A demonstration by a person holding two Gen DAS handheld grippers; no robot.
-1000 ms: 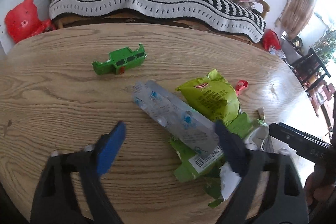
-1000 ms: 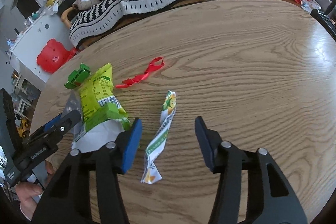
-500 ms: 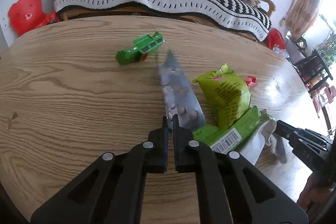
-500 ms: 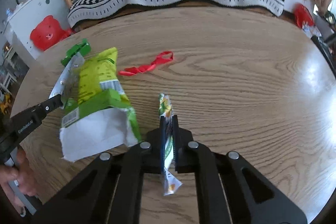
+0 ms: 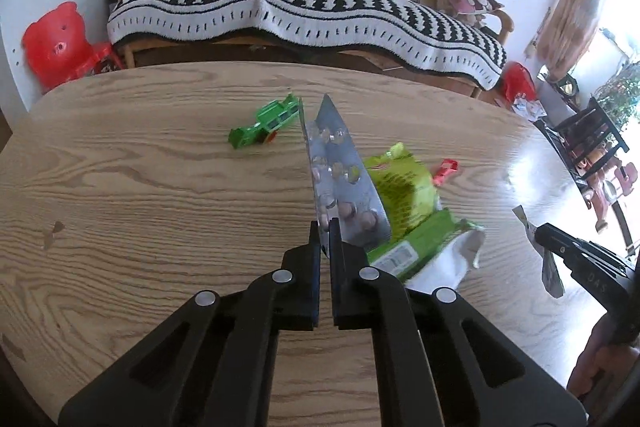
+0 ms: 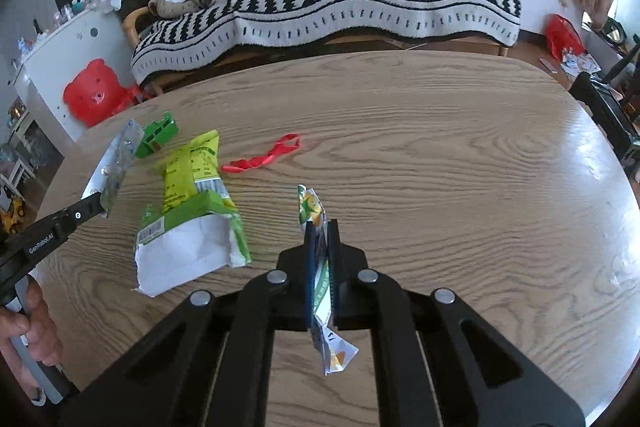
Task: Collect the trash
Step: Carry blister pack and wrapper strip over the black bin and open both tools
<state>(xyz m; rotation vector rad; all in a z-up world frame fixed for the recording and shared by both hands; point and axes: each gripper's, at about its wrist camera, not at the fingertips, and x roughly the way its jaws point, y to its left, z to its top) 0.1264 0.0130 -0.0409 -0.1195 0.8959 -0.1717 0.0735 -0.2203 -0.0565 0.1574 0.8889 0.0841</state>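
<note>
On the wooden table (image 6: 440,155), a green toy truck (image 5: 266,125), a green snack bag (image 6: 192,203) and a red ribbon (image 6: 264,157) are lying between the grippers. The left gripper (image 5: 325,227) is pinching a silver blister pack (image 5: 340,179), the right gripper (image 6: 321,227) a narrow wrapper (image 6: 320,267). Both jaws, spread a second ago, are now lifting their catches clear.

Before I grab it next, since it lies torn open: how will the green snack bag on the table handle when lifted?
The green snack bag looks flat and empty, so probably very light. Its torn white mouth is crumpled, so it will likely flop and fold from a pinch. The glossy film may slip; grip well in from the edge.
</note>
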